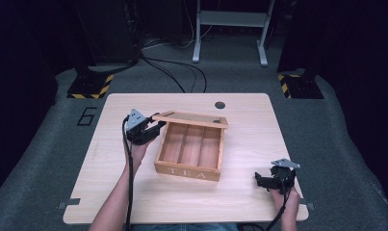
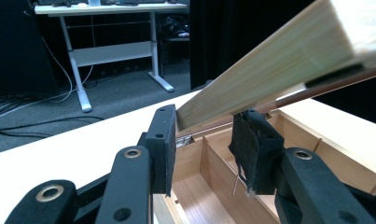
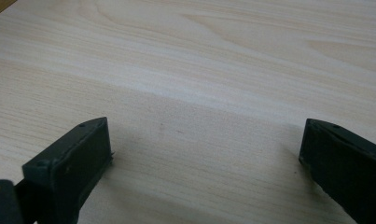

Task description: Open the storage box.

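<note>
Bright overhead light floods the pale wooden table [image 1: 134, 202], dark surroundings fade out, and both gripper views blur up close.

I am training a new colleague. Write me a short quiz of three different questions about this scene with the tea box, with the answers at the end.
1. True or false: the lid of the wooden tea box lies flat and closed.
2. Which gripper has the edge of the lid between its jaws? A) the left gripper B) the right gripper C) both
3. Fill in: the word printed on the front wall of the box is ____.

Key
1. False: the lid is raised at the back and the compartments inside show.
2. A: the left jaws are closed on the lid's edge, while the right jaws stand open over the bare table, apart from the box.
3. TEA
</note>
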Tool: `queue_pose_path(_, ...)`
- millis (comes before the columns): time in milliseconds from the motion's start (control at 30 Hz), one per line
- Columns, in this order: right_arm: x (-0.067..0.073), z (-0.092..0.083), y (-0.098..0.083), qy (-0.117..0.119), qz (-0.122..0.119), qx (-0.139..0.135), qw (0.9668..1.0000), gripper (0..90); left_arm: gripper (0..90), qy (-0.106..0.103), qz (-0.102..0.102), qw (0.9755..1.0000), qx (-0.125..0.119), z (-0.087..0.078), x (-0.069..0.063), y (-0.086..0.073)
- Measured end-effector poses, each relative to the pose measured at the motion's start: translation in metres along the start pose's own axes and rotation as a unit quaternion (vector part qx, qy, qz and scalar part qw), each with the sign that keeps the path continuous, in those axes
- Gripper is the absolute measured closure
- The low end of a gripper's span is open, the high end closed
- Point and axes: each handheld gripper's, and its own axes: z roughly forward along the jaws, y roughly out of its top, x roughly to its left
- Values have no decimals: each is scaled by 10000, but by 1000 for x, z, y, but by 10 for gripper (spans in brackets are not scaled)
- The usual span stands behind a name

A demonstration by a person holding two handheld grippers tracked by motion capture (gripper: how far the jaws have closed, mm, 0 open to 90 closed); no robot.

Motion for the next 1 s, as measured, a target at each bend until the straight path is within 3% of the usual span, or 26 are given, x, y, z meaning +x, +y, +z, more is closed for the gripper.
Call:
queue_pose_path(267, 0, 0, 0, 1, 1, 0, 10000, 16, 608, 36, 67, 10000, 32, 0, 0, 1)
queue_pose_path(1000, 0, 0, 0, 3, 6, 2, 10000, 16, 611, -19, -14, 9998, 197, 2, 3, 11)
